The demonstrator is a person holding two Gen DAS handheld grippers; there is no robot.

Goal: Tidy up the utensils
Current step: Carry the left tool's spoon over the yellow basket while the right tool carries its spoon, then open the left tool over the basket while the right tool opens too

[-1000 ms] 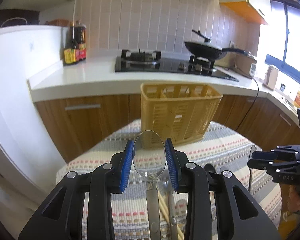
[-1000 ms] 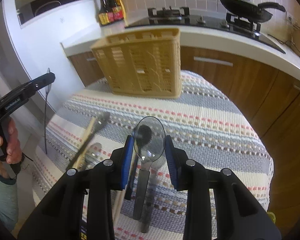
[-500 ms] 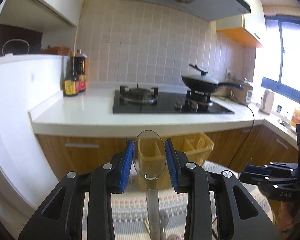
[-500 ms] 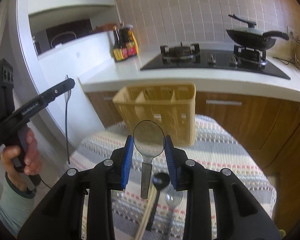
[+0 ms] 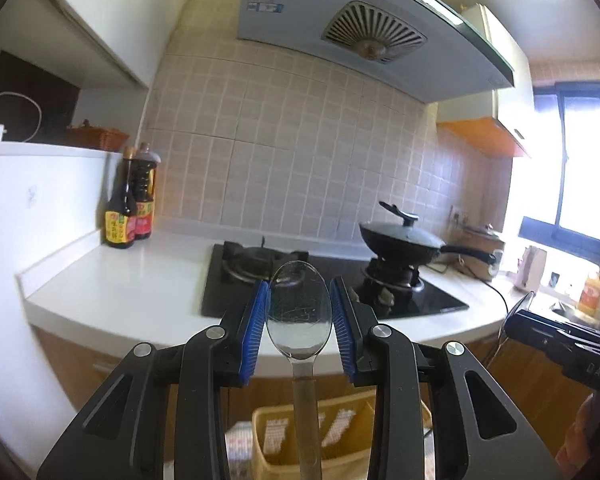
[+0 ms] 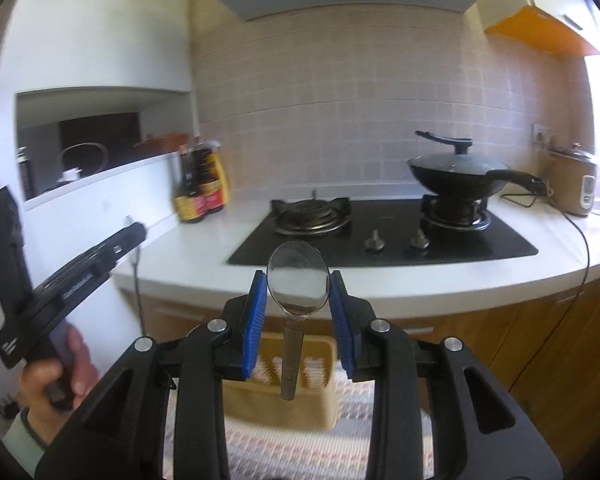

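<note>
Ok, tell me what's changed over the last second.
Both grippers rose and tipped up: the yellow utensil basket slid from mid-frame to the bottom, and the stove and range hood came into view. Unchanged: the left gripper stays clamped on its clear spoon, the right gripper on its metal spoon.

Both cams ride on the handheld grippers and look forward along the fingers, roughly level, toward the tiled kitchen wall, with the yellow basket (image 5: pixel 332 432) low in frame just past the fingers. The left wrist one sits off to the left and catches the right gripper (image 5: pixel 560 344) at its right edge; the right wrist one tilts down a bit more and catches the left gripper (image 6: pixel 76 268) at its left. Both share the stove (image 5: pixel 324 280), the black wok (image 6: pixel 456 176), the sauce bottles (image 5: pixel 130 208) and the range hood.
</note>
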